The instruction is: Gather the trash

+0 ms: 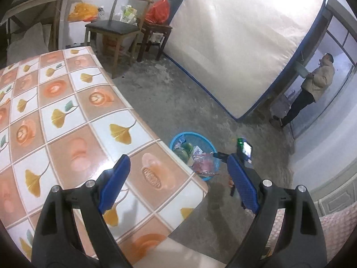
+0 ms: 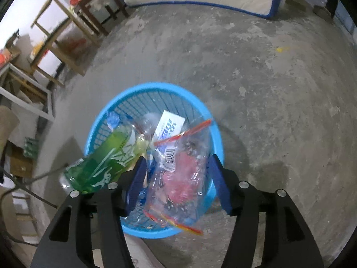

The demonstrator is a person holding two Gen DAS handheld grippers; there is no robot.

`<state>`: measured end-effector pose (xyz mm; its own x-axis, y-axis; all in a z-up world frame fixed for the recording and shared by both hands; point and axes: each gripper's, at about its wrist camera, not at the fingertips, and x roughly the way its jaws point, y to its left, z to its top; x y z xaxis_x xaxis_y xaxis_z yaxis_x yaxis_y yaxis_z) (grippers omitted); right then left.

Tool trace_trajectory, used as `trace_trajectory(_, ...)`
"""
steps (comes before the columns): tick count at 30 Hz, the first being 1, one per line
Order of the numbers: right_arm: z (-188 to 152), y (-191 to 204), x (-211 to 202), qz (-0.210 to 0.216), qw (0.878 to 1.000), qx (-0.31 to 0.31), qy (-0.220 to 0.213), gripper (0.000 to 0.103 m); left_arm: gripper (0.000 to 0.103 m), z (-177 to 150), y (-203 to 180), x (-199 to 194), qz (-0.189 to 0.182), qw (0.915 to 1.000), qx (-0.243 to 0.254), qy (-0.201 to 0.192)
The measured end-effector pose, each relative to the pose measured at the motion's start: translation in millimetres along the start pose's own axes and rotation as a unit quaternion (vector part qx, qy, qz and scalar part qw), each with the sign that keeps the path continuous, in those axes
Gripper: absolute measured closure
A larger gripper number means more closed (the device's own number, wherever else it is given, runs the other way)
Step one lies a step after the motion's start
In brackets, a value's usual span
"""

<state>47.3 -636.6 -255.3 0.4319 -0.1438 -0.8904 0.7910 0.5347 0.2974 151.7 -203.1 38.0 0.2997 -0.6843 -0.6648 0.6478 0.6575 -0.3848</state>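
Observation:
A blue plastic basket [image 2: 156, 89] stands on the concrete floor. It holds a green bottle [image 2: 104, 160] leaning over its left rim, a white packet with blue lettering [image 2: 169, 127] and a clear zip bag [image 2: 183, 174] with red strips and pink contents. My right gripper [image 2: 178, 178] hangs open just above the basket. The zip bag lies between its blue fingers, and the pads do not press on it. My left gripper [image 1: 177, 163] is open and empty above the corner of the table [image 1: 67, 122], with the basket [image 1: 189, 134] on the floor beyond it.
The table has a glossy cloth with a tile-and-flower pattern. A mattress [image 1: 234, 44] leans against the far wall. A wooden chair [image 1: 116, 26] and a dark stool [image 1: 156, 29] with a red bag stand at the back. A person [image 1: 312, 89] stands by the doorway at the right.

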Motion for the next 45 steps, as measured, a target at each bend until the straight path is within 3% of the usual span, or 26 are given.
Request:
trace_trajectory(7, -6, 2, 6, -0.004, 1.0, -0.002, 0.022, 0.041, 0.019, -16, 12, -17, -0.012, 0.9995, -0.023, -0.017)
trace_trajectory(13, -9, 3, -20, 0.011, 0.999, 0.032, -0.009, 0.041, 0.019, -28, 12, -30, 0.013, 0.9993, -0.007, -0.034)
trace_trajectory(17, -16, 13, -75, 0.032, 0.998, 0.005, -0.046, 0.041, 0.019, -39, 10, -37, 0.025, 0.9988, 0.008, -0.043)
trace_trajectory(21, -44, 44, -154, 0.064, 0.992, -0.063, -0.084, 0.037, 0.014, -53, 12, -46, 0.038, 0.9977, 0.0, -0.057)
trace_trajectory(26, -100, 99, -246, 0.098, 0.974, -0.16, -0.128, 0.011, 0.012, -71, 18, -58, 0.062, 0.9943, -0.041, -0.077)
trace_trajectory(30, -145, 147, -292, 0.115, 0.955, -0.231, -0.146, 0.007, 0.01, -78, 21, -75, 0.091, 0.9891, -0.058, -0.1)
trace_trajectory(36, -190, 195, -331, 0.149, 0.937, -0.274, -0.158, 0.007, 0.009, -84, 20, -110, 0.146, 0.9752, -0.071, -0.15)
trace_trajectory(38, -204, 208, -340, 0.143, 0.932, -0.291, -0.164, 0.007, 0.009, -88, 18, -119, 0.16, 0.9719, -0.073, -0.157)
trace_trajectory(45, -237, 228, -358, 0.107, 0.922, -0.323, -0.186, 0.007, 0.009, -102, 7, -137, 0.263, 0.9496, -0.055, -0.161)
